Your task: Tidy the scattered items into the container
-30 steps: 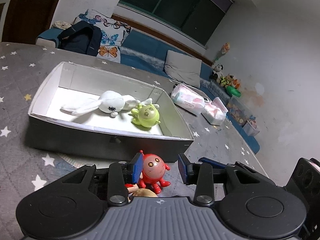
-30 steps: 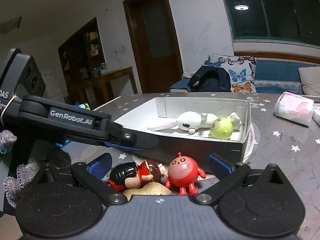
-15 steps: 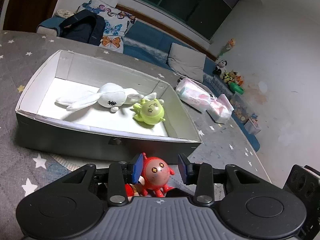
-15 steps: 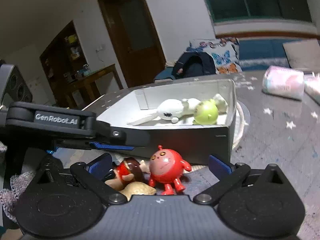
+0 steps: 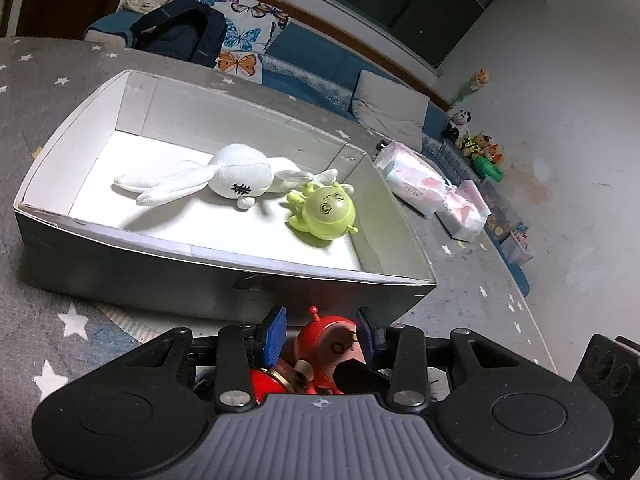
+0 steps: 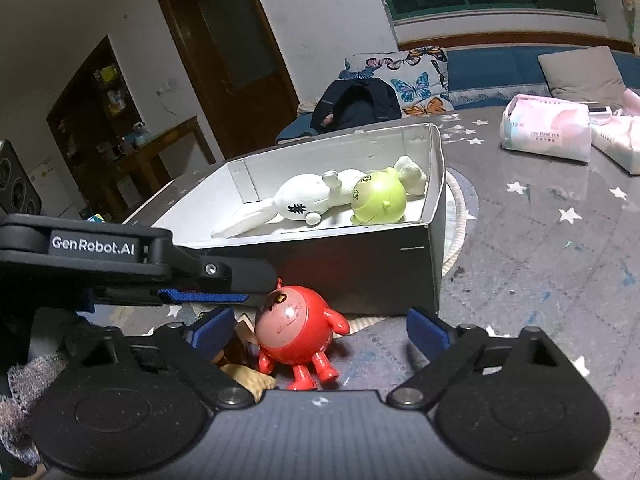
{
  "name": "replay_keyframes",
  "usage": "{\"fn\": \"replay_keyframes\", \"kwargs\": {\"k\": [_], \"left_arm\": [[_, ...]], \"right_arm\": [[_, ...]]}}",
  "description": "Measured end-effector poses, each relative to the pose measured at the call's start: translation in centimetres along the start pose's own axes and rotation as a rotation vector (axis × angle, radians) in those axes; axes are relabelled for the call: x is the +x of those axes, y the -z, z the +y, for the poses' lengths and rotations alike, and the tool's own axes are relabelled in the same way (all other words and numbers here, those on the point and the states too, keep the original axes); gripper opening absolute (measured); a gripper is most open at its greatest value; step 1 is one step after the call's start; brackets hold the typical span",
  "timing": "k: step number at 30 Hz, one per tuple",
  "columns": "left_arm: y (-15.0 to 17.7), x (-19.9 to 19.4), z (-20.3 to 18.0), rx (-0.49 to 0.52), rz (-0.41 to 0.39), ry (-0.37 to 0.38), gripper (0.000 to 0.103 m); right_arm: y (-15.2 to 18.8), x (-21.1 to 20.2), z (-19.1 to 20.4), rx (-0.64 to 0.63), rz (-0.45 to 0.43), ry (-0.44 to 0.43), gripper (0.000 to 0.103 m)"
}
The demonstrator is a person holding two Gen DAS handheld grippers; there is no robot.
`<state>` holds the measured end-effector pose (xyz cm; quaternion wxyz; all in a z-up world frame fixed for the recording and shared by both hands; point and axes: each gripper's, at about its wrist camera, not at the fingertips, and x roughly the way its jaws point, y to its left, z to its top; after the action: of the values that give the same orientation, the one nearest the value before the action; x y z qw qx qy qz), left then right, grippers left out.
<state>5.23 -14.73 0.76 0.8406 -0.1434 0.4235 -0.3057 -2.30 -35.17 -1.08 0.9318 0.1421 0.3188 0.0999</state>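
Red round toy (image 6: 294, 322) with short legs stands between open left gripper (image 5: 321, 334); right gripper (image 6: 320, 326) is closing, not touching.

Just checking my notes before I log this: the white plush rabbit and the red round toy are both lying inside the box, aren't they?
Not quite. The white plush rabbit is in the box, but its companion there is the green round toy. The red round toy stands on the table outside the box, in front of its near wall, as the right wrist view shows.
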Motion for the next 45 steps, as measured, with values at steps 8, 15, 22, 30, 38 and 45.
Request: {"fn": "replay_keyframes", "kwargs": {"k": [8, 15, 22, 30, 38, 45], "left_arm": [[-0.1, 0.7, 0.3, -0.010, 0.018, 0.012, 0.041], [0.0, 1.2, 0.0, -0.010, 0.030, 0.028, 0.041], [0.3, 1.4, -0.9, 0.014, 0.036, 0.024, 0.041], [0.8, 1.6, -1.7, 0.014, 0.050, 0.062, 0.040], [1.1, 0.8, -2.9, 0.019, 0.036, 0.106, 0.041], [0.3, -1.4, -4.3, 0.041, -0.039, 0.146, 0.041]], "right_arm": [[-0.1, 1.0, 0.3, -0.016, 0.024, -0.017, 0.067], [0.0, 1.1, 0.3, -0.016, 0.027, -0.042, 0.056], [0.1, 0.8, 0.4, -0.015, 0.025, -0.045, 0.056], [0.5, -0.6, -0.3, -0.017, 0.008, -0.021, 0.056], [0.5, -2.6, -0.1, -0.064, -0.027, 0.010, 0.056], [-1.1, -5.0, 0.9, -0.117, -0.095, 0.020, 0.056]]}}
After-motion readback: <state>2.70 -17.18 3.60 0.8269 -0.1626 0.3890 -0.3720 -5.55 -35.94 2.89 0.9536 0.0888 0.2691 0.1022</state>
